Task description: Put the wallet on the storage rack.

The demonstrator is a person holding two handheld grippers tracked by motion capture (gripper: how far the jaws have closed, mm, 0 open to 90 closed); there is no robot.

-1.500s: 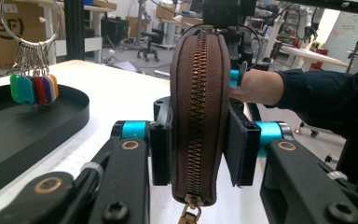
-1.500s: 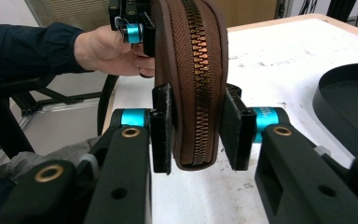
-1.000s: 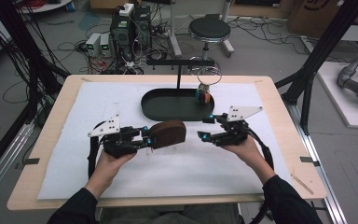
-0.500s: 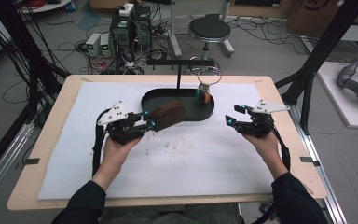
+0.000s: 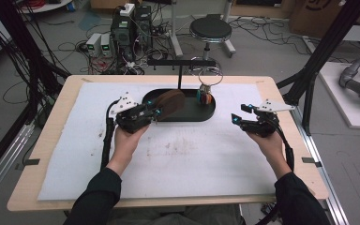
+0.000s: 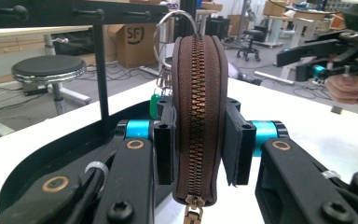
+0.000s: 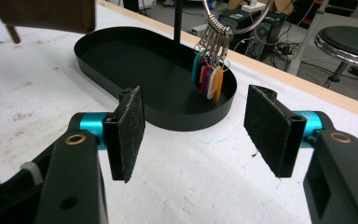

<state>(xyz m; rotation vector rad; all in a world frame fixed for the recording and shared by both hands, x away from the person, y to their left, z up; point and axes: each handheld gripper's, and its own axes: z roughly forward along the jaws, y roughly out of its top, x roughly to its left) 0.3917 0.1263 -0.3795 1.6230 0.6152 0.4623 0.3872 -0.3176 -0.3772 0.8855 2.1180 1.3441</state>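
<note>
A brown zip pouch [image 6: 198, 107] stands on edge with its zipper facing the camera, and my left gripper [image 5: 157, 112] is shut on its two flat sides. In the high view the pouch [image 5: 170, 103] hangs over the left end of the black oval tray [image 5: 194, 117]. A black stand [image 5: 180, 70] rises from the tray, and a key ring with coloured tags [image 7: 209, 77] hangs from it at the tray's right end. My right gripper [image 7: 198, 130] is open and empty, on the white mat to the right of the tray, with its pads [image 7: 130, 133] wide apart.
A white mat [image 5: 187, 154] covers most of the wooden table [image 5: 290, 112]. Black frame posts [image 5: 316, 70] stand at the table's far corners. A stool [image 5: 211, 30] and cabled electronics sit on the floor behind.
My left gripper has carried the pouch away from me, from the mat to over the tray's left end. The right gripper has drawn off to the right, away from the pouch.
</note>
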